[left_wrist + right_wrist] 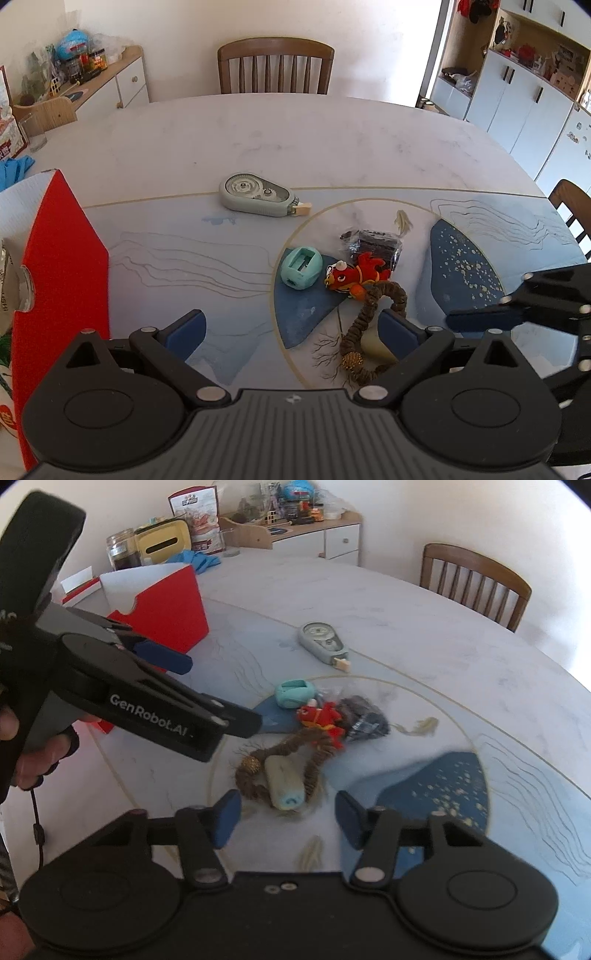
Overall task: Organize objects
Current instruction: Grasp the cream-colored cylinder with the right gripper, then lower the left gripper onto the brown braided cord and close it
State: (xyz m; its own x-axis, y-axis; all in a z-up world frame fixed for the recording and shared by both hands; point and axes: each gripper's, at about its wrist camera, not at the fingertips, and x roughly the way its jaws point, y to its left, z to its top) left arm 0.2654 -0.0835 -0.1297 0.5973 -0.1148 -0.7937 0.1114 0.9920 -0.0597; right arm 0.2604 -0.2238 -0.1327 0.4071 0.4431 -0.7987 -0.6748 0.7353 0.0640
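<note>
A loose heap lies on the patterned table top [332, 147]: a teal sharpener [301, 267], a red fish toy [354, 275], a dark packet [373, 245] and a brown braided loop [369, 321]. A grey correction-tape dispenser [255, 194] rests apart, farther back. My left gripper [291, 332] is open wide above the table with nothing between its pads. In the right wrist view a pale cylinder with a blue end [284, 782] lies inside the braided loop [314, 764]. My right gripper [288, 819] is open, and the cylinder's near end sits just at its fingertips, untouched.
An open red box [62, 258] stands at the table's left, also seen in the right wrist view [166, 602] behind my left gripper [207, 690]. Small pale tassels [421, 725] lie nearby. A wooden chair [275, 66] and a cluttered sideboard [110, 74] stand beyond.
</note>
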